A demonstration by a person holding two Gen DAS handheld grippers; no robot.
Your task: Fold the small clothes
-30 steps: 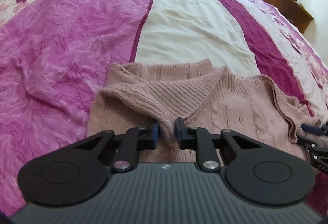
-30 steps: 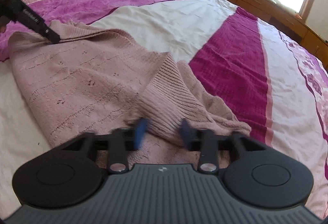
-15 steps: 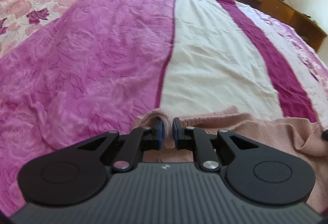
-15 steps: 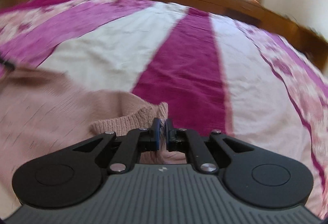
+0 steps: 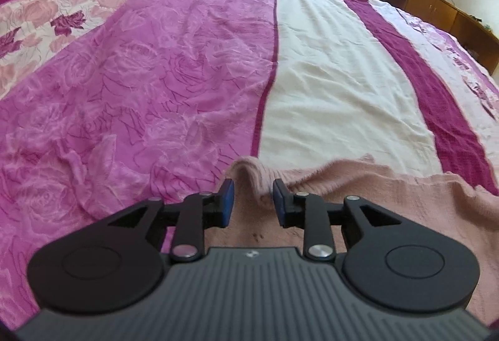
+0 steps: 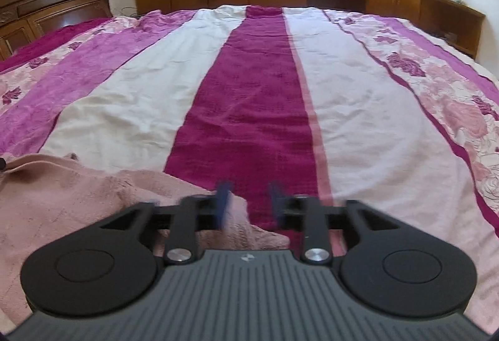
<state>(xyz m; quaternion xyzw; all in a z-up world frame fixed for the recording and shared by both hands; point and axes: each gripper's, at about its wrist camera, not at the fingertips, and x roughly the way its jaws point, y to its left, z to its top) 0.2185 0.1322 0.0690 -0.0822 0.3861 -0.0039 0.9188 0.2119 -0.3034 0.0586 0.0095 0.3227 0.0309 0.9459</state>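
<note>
The left claw [image 5: 253,200] stands spread, its blue pads clear of a raised fold of the pink knitted sweater [image 5: 389,200] that pokes up between them, nearer the right-hand pad. The right claw [image 6: 248,203] is spread too, blurred with motion; the sweater's edge lies under and beside its left pad, bare bedspread [image 6: 249,110] under the other. Neither pinches anything.

The sweater lies flat on the bed, close beneath both claws, its long run going crosswise from one claw to the other, so each claw sits at its own end of the far edge. Either could close on it; the left looks better placed.

Most of the garment is cut off below both cameras, so its fold state is hard to judge.
</note>
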